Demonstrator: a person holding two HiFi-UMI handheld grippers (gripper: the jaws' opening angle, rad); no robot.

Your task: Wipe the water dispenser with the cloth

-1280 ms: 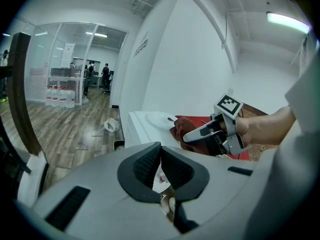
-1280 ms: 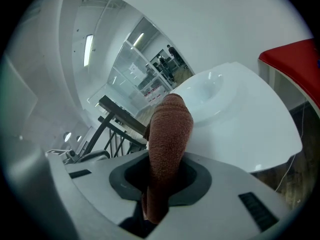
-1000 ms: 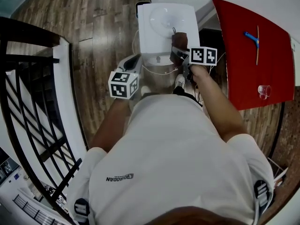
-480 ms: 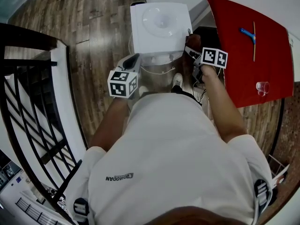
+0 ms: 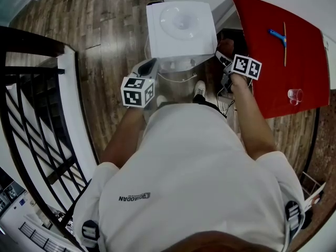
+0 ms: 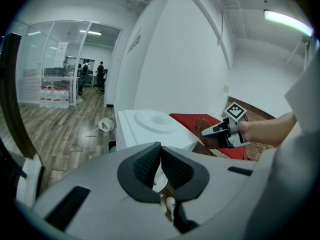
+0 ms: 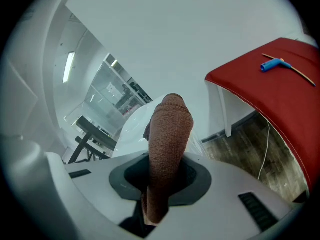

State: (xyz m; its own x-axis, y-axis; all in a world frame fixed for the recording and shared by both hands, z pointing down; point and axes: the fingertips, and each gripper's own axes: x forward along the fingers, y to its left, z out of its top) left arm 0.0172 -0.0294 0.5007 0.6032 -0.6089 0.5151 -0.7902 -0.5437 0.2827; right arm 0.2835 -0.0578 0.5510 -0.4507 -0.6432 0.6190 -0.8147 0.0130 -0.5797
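Note:
The white water dispenser (image 5: 179, 28) stands on the wood floor in front of me; its top has a round recess and also shows in the left gripper view as dispenser (image 6: 150, 126). My right gripper (image 5: 224, 54) is shut on a brown cloth (image 7: 167, 149), held off the dispenser's right side, between it and the red table. The cloth (image 5: 226, 45) pokes out past the jaws. It shows in the left gripper view as cloth (image 6: 210, 139). My left gripper (image 5: 148, 67) hangs at the dispenser's front left corner, its jaws shut with nothing between them.
A red table (image 5: 286, 56) at the right carries a blue-handled tool (image 5: 278, 38) and a clear glass (image 5: 294, 95). A black stair railing (image 5: 31, 114) runs along the left. White cables (image 5: 181, 79) lie on the floor by the dispenser's base.
My right gripper has carried the cloth from the dispenser's top front-right corner out to the right, off its side. The left gripper has hardly moved.

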